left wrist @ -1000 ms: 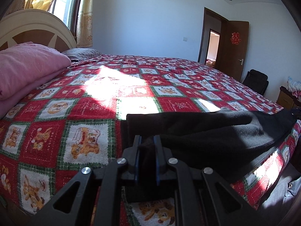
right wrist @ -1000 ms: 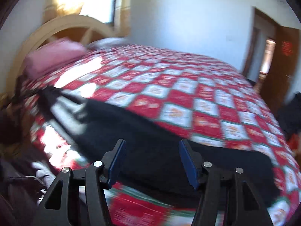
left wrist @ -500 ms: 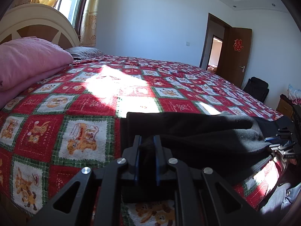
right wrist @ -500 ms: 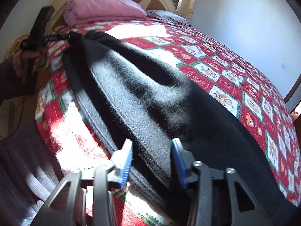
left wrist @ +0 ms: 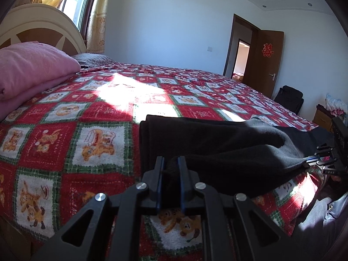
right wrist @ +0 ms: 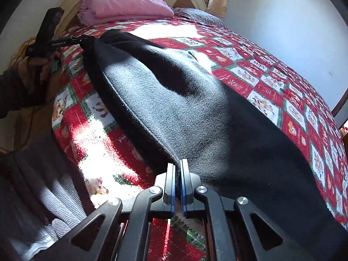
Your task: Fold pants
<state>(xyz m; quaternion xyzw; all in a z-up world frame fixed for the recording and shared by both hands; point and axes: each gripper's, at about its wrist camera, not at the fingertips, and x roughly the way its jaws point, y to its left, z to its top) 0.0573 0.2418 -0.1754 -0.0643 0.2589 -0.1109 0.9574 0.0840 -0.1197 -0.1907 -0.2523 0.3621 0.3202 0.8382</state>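
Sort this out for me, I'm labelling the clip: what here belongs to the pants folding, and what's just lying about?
Job:
pants
left gripper, shut on them
right gripper, shut on their edge
bedspread underneath

Lying about:
pink blanket
pillow
black bag
door

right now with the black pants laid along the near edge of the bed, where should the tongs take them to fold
At the two ends of the near long edge, coming from the bedside. The pants lie lengthwise along the bed's edge, so that hem is thin and reachable. The left tongs and right tongs already pinch it there.
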